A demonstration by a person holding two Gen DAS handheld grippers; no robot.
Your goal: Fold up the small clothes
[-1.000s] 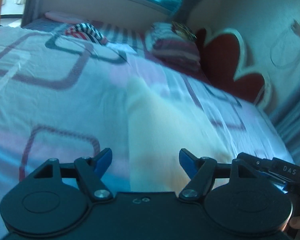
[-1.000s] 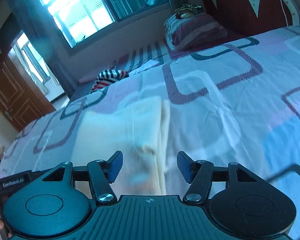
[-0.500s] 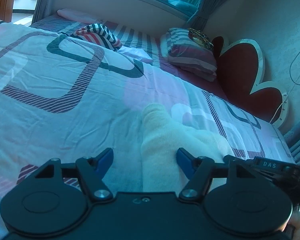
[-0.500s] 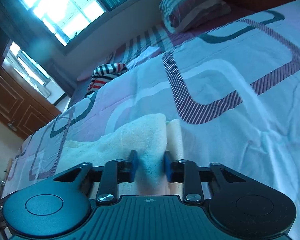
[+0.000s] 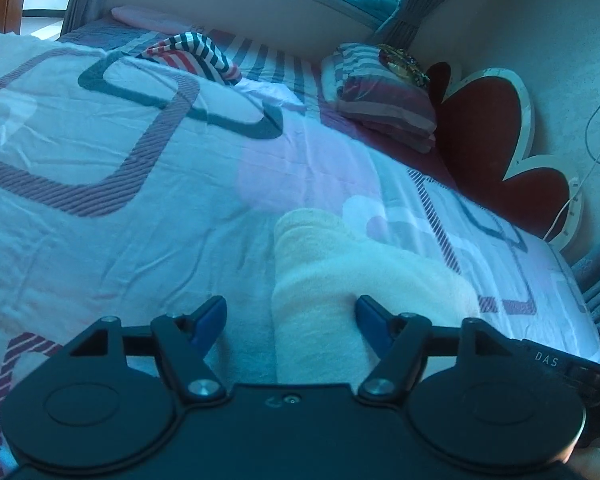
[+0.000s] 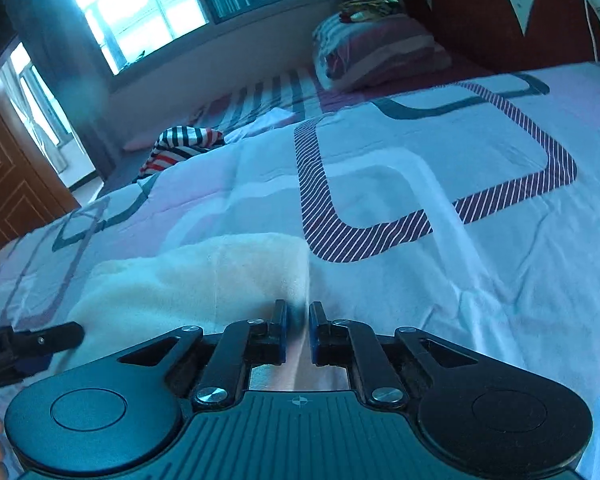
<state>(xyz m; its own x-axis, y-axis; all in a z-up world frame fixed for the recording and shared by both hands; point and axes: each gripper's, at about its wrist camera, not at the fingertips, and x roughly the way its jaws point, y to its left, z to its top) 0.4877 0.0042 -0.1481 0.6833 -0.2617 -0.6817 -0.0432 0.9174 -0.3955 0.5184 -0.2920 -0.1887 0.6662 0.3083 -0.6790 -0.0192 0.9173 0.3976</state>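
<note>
cream cloth, pink-white geometric quilt

The cream garment runs under the left tool body at 6 o'clock, its near end hidden. In the right view, its pinched edge is lost in shadow between the right tool fingers. The bed is cut off at 3 o'clock.

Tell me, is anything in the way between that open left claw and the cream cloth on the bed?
Nothing visible. The cream cloth already lies between the open left gripper fingers, and the right gripper is shut on its edge.
</note>
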